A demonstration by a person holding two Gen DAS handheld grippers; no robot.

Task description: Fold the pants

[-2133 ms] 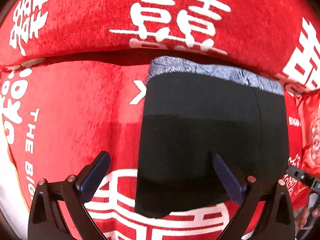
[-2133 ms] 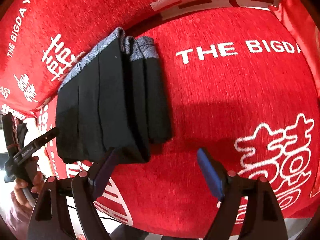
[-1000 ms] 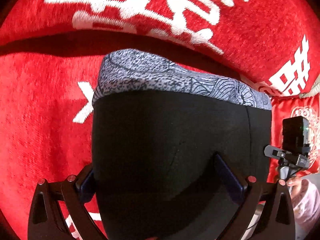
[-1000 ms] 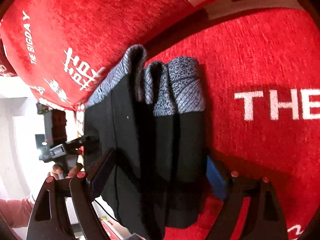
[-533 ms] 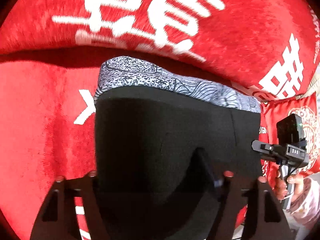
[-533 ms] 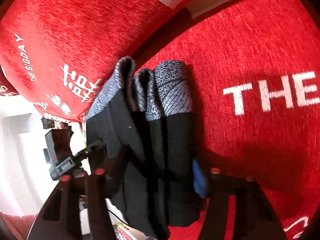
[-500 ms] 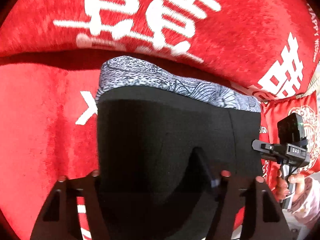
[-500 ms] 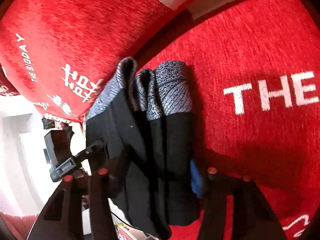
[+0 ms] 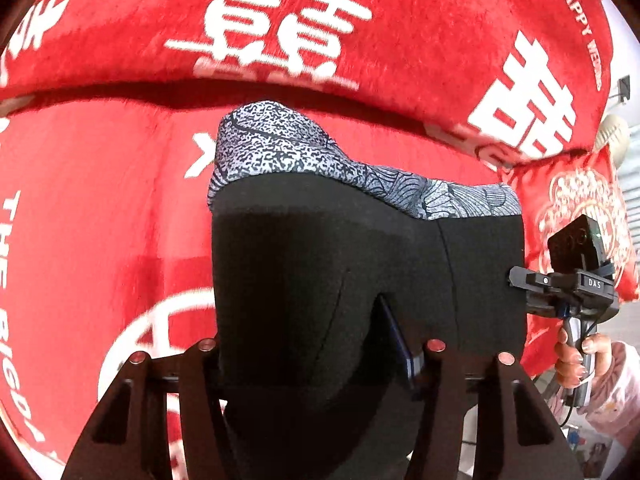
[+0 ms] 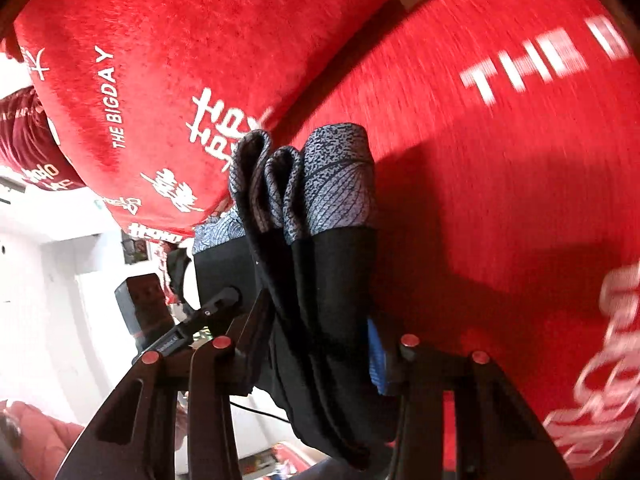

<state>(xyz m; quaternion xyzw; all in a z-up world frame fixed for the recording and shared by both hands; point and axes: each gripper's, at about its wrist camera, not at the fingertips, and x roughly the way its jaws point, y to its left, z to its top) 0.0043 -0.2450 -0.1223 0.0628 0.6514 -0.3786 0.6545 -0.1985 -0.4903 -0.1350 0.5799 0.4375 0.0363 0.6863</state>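
Note:
The folded black pants [image 9: 340,248] with a grey patterned waistband [image 9: 304,156] hang as a thick bundle above the red sofa seat. My left gripper [image 9: 304,332] is closing on one lower side, its blue pad [image 9: 396,336] pressed into the cloth. In the right wrist view, several stacked layers of the pants [image 10: 332,264] sit between the closing jaws of my right gripper [image 10: 320,320]. Its blue pad [image 10: 374,356] squeezes them. Each gripper shows in the other's view, the right gripper [image 9: 568,284] in a hand [image 9: 576,356] and the left gripper [image 10: 192,324].
A red cloth with white lettering covers the sofa seat [image 9: 100,220] and the back cushion [image 9: 280,20]. A patterned red pillow [image 9: 572,200] lies at the right end. Beyond the sofa's left end is a white room [image 10: 48,280].
Both grippers went from open around the pants lying on the seat to clamped on them. The bundle has since risen off the seat and the sofa looks farther away.

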